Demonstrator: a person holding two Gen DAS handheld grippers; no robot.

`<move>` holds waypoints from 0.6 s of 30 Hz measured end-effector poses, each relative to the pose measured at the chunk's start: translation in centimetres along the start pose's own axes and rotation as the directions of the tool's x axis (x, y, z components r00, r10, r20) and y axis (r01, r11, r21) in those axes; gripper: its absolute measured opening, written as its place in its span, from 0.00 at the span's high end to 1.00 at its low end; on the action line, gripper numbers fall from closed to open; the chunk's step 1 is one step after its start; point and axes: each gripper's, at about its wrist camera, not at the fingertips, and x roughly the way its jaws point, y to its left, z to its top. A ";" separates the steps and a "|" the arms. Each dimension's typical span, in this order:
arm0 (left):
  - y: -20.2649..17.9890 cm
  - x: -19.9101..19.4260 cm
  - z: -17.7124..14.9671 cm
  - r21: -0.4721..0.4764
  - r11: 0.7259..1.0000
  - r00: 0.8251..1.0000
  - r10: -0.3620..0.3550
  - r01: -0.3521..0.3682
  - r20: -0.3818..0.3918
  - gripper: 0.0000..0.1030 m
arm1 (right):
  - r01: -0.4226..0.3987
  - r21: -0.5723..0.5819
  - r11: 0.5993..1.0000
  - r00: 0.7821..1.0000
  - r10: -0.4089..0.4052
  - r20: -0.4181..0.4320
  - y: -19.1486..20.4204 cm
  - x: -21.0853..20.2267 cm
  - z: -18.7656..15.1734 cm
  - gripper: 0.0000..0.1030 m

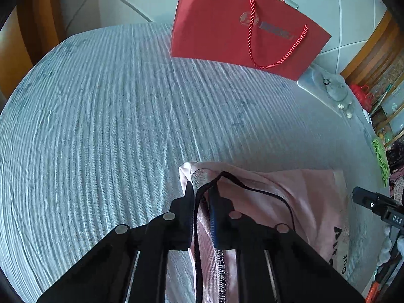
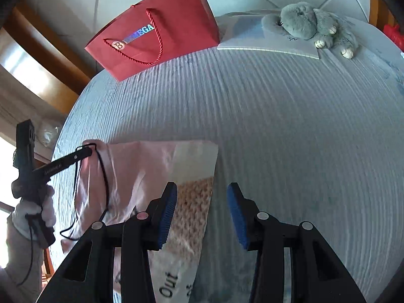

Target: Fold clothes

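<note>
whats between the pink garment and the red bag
Nothing: in both wrist views only bare striped bedsheet lies between the pink garment and the red bag.

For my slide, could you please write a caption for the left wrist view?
Left tongs shut on black-trimmed edge of pink cotton garment on ribbed grey bedcover, red paper bag behind.

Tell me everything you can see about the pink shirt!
The pink shirt is soft, thin cloth with a black trimmed edge, a pale printed patch and black letters reading "Out". It lies partly folded and rumpled on the striped grey bedcover. The left tongs pinch its black-edged corner; the right tongs stand open above its printed edge.
</note>
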 end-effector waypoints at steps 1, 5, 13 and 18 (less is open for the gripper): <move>0.0 0.3 0.0 0.008 1.000 1.000 0.014 -0.014 0.000 0.95 | 0.011 -0.008 1.000 1.000 -0.011 -0.016 0.2 0.8 0.2 0.59; 0.2 0.9 -0.2 0.053 0.994 0.995 0.097 -0.098 0.019 0.97 | 0.074 -0.046 0.996 0.996 -0.076 -0.049 1.0 2.9 0.6 0.90; 1.0 -1.8 -1.0 0.027 0.997 0.997 0.069 -0.071 0.047 0.92 | 0.077 -0.016 0.997 0.997 -0.077 -0.007 1.0 1.0 -0.9 0.84; 0.3 -7.7 -5.4 0.043 0.999 0.995 -0.011 0.007 0.101 0.53 | 0.016 -0.026 1.000 1.000 -0.016 -0.008 2.0 -2.9 -6.5 0.52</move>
